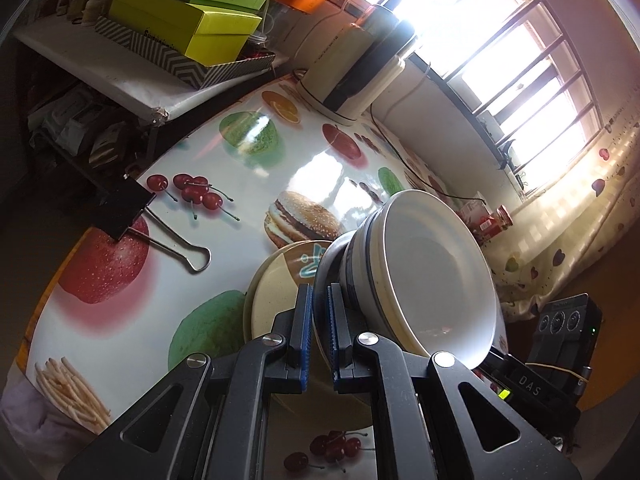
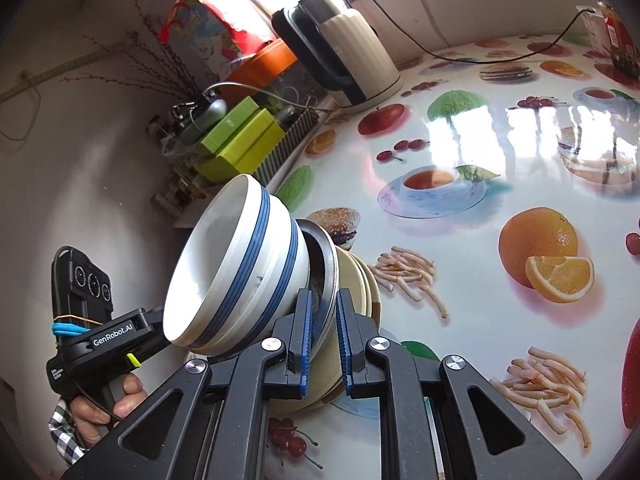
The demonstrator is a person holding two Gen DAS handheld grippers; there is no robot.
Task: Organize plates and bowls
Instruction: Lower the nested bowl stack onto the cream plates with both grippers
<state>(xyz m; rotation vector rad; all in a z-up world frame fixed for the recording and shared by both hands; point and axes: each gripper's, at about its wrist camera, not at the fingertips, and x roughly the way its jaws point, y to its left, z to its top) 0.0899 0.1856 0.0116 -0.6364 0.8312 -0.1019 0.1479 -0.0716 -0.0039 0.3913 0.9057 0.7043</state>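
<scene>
A stack of dishes is held from two sides over the fruit-print table [image 1: 224, 168] [image 2: 460, 248]. Beige plates [image 1: 272, 280] [image 2: 360, 280] lie lowest, then a grey metal dish [image 1: 326, 256] [image 2: 320, 256], then nested white bowls with blue stripes [image 1: 432, 264] [image 2: 240, 264]. My left gripper [image 1: 319, 292] is shut on the metal dish's rim. My right gripper [image 2: 324, 294] is shut on the rim at the opposite side. The stack looks tilted in both views. Whether it touches the table is hidden.
A cream kettle [image 1: 360, 64] [image 2: 352, 52] with a black cable stands at the table's far side. A black binder clip [image 1: 132, 212] grips the table's edge. Green boxes [image 1: 188, 16] [image 2: 244, 140] sit on a side shelf. Red cans [image 1: 492, 220] stand near the window. A hand [image 2: 100, 400] holds the left gripper's handle.
</scene>
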